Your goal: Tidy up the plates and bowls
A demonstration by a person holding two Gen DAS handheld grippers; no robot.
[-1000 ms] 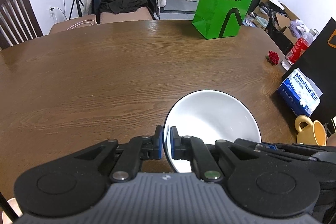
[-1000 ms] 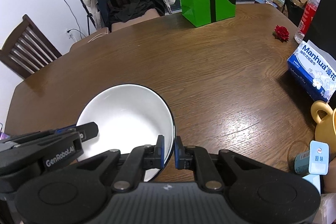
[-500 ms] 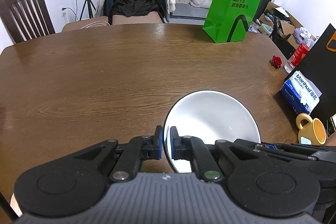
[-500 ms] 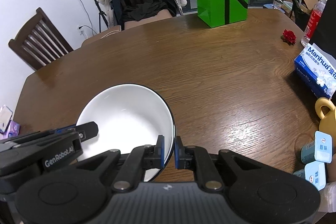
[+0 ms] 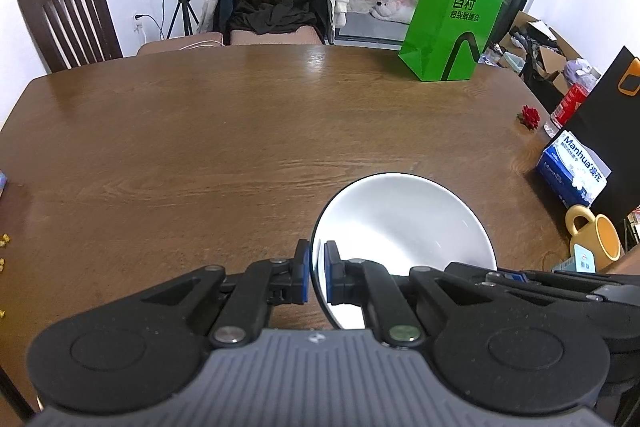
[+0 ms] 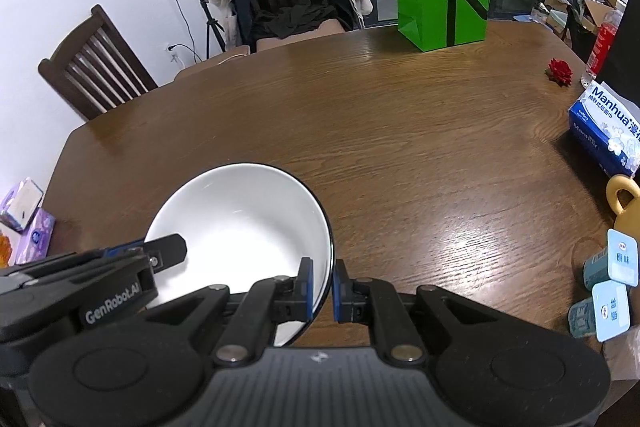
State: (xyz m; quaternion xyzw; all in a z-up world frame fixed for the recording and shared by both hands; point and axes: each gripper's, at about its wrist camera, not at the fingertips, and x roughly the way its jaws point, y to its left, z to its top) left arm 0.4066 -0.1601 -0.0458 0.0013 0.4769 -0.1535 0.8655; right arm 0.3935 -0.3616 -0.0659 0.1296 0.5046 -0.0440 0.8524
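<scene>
White bowl [image 5: 404,219] mouth-up, round, no long axis

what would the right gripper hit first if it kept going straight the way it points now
Probably the bare wooden table. The right gripper, shut on the white bowl's rim, points steeply down past it; nothing else shows in that line, though depth is unclear.
</scene>
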